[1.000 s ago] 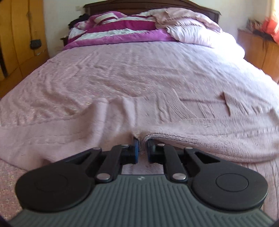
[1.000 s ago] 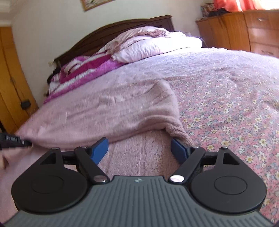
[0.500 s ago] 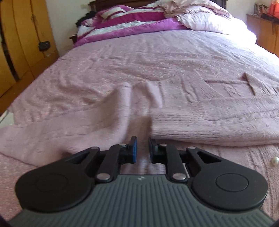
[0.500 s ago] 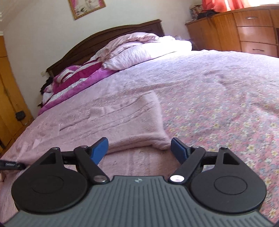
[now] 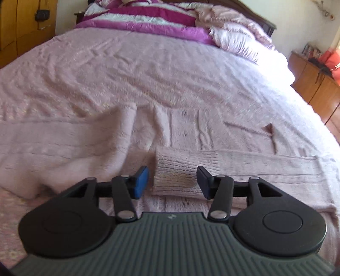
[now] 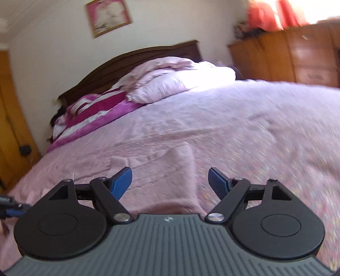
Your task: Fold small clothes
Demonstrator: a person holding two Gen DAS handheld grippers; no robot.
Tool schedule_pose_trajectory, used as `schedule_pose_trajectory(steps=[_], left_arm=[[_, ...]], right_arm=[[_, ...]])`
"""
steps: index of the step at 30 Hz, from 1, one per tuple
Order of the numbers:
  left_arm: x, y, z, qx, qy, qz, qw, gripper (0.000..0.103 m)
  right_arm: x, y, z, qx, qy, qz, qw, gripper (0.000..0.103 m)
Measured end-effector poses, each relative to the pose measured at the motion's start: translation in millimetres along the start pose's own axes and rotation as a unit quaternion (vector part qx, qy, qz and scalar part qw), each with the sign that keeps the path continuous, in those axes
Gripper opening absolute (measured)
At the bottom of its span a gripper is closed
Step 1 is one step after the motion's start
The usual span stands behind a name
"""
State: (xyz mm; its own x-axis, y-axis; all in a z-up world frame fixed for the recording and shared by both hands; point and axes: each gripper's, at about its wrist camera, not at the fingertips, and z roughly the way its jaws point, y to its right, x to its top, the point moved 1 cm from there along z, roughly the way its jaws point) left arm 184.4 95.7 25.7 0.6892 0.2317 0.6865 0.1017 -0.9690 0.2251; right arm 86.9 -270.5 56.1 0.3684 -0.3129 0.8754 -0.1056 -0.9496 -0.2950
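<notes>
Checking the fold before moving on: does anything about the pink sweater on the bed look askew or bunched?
Yes. The sweater is not flat: a raised ridge of fabric bunches up on its left part, above the folded sleeve cuff. Nothing looks damaged.

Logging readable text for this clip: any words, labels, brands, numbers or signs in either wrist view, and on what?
No readable words or numbers in either view.
Left claw body: a small pale emblem, a mark without letters.
Right claw body: the same small emblem, no letters.
Framed picture on the wall: pink image, blurred; any text on it cannot be told.
Pink knit garment: no label showing.
</notes>
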Motion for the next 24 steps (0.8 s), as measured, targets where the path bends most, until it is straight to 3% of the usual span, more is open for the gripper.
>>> schedule_pose_trajectory(steps=[3,7,9,15,24], left_arm=[[-3.6,3.8,13.8,0.014,0.008,0.002,0.9999,0.049],[-12.3,28.6,19.3,0.087,0.033,0.103,0.9903,0.048],[-16.6,33.7,21.4,0.102,0.039,0.123,0.9864,0.048],[-17.3,26.2,19.4,0.105,0.045,0.111,0.9872,0.060],[-17.9,13.5,-22.6,0.089,0.018,0.076,0.9930,0.059]], right_arm=[[-3.0,-4.6,16.7,0.005,-0.012,-0.012,1.000,0.084],[-15.0,-3.9,51.1,-0.020,-0.073,-0.021,0.997,0.084],[-19.3,3.1,66.1,-0.028,-0.099,-0.001,0.995,0.082],[-24.3,-2.9,70.0,-0.036,-0.096,-0.019,0.995,0.083],[-20.0,3.5,59.7,-0.026,-0.086,0.005,0.996,0.083]])
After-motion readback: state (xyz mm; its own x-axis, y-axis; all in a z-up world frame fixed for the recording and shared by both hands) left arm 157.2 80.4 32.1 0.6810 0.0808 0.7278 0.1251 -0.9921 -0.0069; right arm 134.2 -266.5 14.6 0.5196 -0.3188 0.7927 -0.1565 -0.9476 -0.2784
